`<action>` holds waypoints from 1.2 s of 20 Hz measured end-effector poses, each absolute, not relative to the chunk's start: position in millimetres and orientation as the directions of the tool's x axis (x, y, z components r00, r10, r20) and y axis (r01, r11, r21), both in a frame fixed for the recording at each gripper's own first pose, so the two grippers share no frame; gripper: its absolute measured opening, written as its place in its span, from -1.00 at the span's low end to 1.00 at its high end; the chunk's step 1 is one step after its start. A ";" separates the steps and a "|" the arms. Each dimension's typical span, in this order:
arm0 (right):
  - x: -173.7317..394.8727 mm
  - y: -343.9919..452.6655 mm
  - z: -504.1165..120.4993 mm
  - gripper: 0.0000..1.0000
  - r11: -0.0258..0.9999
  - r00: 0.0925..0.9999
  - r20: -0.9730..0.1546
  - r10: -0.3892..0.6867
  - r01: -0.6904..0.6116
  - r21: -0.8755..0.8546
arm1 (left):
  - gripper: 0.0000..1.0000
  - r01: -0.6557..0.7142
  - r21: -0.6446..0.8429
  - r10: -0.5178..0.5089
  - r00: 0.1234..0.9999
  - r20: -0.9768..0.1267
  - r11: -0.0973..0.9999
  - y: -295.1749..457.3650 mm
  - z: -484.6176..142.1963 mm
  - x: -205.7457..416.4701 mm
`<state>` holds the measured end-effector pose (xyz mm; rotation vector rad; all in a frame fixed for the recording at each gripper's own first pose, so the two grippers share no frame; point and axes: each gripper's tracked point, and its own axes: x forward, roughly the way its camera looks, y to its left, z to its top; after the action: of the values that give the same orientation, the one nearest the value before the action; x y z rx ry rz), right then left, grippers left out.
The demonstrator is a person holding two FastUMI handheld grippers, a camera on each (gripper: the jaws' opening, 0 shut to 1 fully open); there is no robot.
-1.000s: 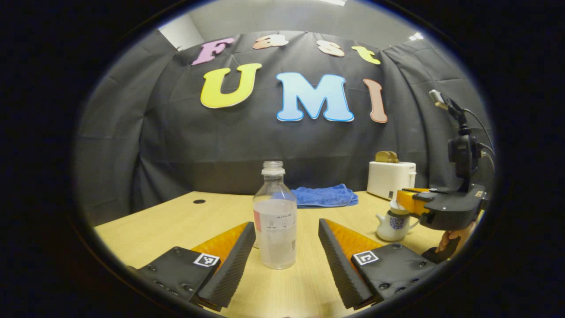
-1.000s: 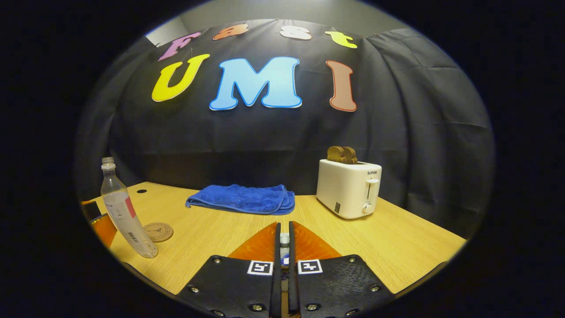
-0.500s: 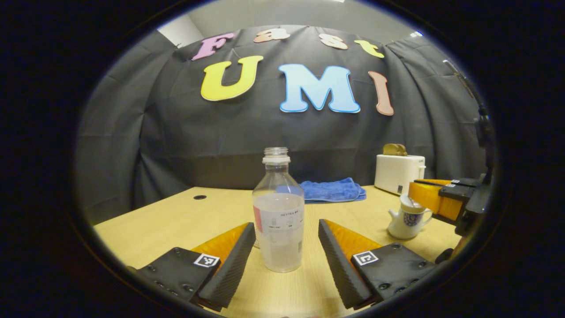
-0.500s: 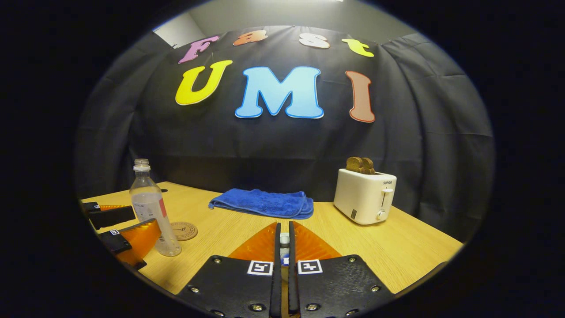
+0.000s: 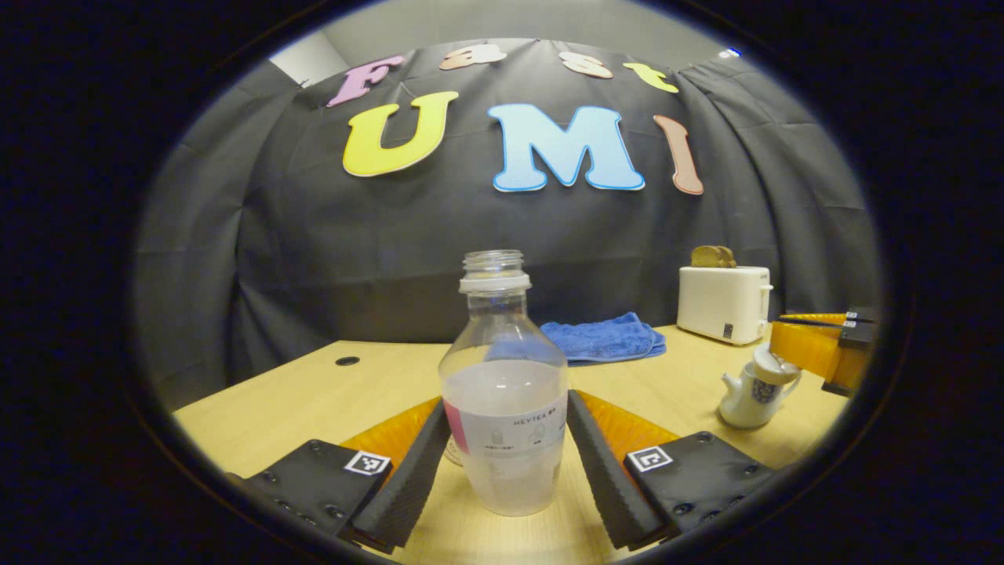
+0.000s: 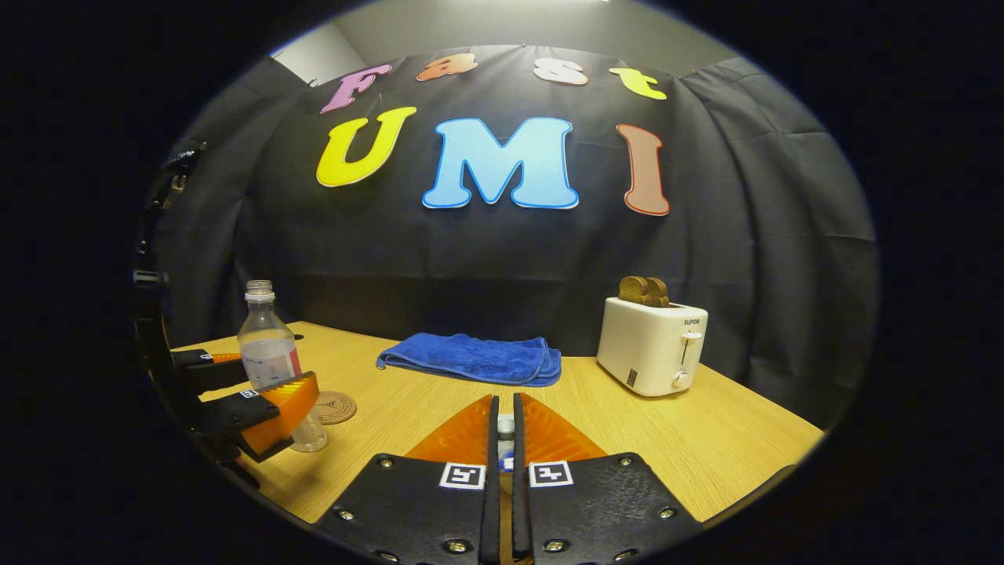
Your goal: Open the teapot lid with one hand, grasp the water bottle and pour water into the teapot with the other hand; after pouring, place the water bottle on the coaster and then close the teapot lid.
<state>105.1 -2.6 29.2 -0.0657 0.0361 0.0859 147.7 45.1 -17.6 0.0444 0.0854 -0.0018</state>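
I see the desk [image 6: 706,439] running wide under both views, its near edge cut off by my own fingers. At the back edge lie the blue towel [image 6: 471,359] and the toaster [image 6: 653,345]. The water bottle [image 5: 506,392], uncapped and upright, stands between the left gripper [image 5: 502,463]'s spread fingers; whether they touch its sides I cannot tell. In the right gripper view that gripper hides the bottle's lower half and part of the coaster [image 6: 336,407] just beside it. The teapot [image 5: 751,391] sits toward the desk's right edge, its lid tilted up. My right gripper [image 6: 502,451] is closed on a small white knob, mostly hidden between the fingers.
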 end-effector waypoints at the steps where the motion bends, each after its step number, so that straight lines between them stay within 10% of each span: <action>1: 98.8 -3.4 31.0 -0.88 0.994 0.996 -0.037 0.086 -0.088 -0.063 | 0.88 0.008 0.044 -0.005 0.996 -0.085 0.999 45.0 -17.5 147.0; 12: 4.5 -17.6 37.1 -0.88 0.992 0.993 -0.036 0.115 -0.117 -0.047 | 0.70 0.075 0.163 -0.058 0.992 -0.109 0.984 22.6 -13.8 144.0; 24: -63.5 -44.2 25.5 -0.88 0.996 0.995 -0.061 0.076 -0.079 -0.050 | 0.70 0.160 0.658 -0.086 0.986 -0.144 0.736 -18.9 -9.4 160.6</action>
<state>-63.5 -44.2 25.5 -0.0524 0.0586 0.0781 160.6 -18.9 -9.4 0.7313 0.1066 -0.1356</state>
